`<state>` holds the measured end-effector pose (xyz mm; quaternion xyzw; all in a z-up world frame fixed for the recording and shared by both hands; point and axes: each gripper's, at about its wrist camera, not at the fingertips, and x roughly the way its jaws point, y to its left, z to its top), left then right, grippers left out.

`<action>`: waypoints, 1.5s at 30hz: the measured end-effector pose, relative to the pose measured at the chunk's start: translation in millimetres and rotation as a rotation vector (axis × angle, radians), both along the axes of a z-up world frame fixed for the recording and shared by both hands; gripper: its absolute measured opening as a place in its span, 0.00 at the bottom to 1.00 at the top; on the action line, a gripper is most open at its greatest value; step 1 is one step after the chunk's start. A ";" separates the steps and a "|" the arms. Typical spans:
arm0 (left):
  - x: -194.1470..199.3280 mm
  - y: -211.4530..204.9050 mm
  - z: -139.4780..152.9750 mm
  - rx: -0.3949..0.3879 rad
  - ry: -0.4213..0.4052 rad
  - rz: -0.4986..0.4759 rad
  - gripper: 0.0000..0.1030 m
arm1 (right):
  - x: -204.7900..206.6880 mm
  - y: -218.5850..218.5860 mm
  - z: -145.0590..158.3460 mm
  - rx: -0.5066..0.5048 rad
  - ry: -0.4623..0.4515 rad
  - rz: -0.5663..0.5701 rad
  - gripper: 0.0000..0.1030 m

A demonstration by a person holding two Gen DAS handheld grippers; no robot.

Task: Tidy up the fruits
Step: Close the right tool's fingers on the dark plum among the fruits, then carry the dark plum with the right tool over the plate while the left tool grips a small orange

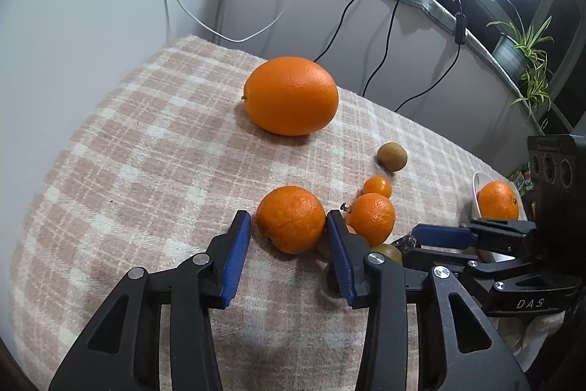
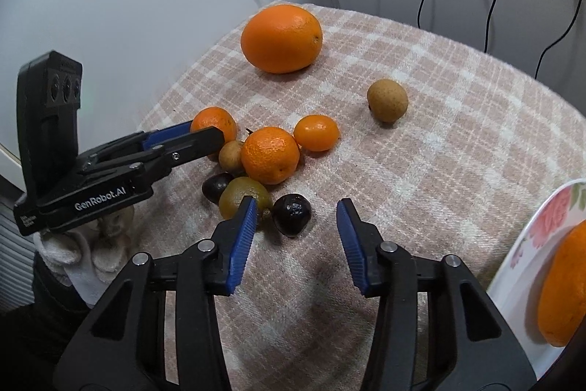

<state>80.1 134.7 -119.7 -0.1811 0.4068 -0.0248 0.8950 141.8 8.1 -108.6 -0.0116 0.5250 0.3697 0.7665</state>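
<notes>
We hold the left gripper [image 1: 288, 229] with its fingers around a mandarin [image 1: 290, 218] on the checked table [image 1: 146, 141], right pad touching, left apart; the right gripper [image 2: 296, 219] gapes beside a dark fruit [image 2: 292, 214].

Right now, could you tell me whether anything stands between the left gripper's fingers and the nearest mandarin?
Nothing visible does: the mandarin sits between the fingers of the left gripper. A second mandarin crowds the outside of one finger.

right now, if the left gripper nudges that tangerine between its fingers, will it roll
Probably. The tangerine is round and sits loose on the checked cloth, though the soft weave may slow it. Its dimpled peel should grip the ribbed pads fairly well, and it likely squashes slightly.
</notes>
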 end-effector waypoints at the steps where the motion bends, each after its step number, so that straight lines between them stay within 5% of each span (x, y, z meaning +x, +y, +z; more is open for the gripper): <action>1: 0.5 0.9 -0.3 -0.008 0.001 -0.002 0.39 | 1.1 -1.0 -1.0 0.011 0.013 0.000 0.43; 13: 0.6 0.0 0.0 -0.010 -0.002 -0.001 0.36 | 1.3 -1.9 -3.8 0.061 0.042 0.004 0.22; 45: -26.4 -26.9 31.5 0.020 -0.071 -0.018 0.36 | -32.9 -37.4 35.8 0.054 -0.142 -0.019 0.22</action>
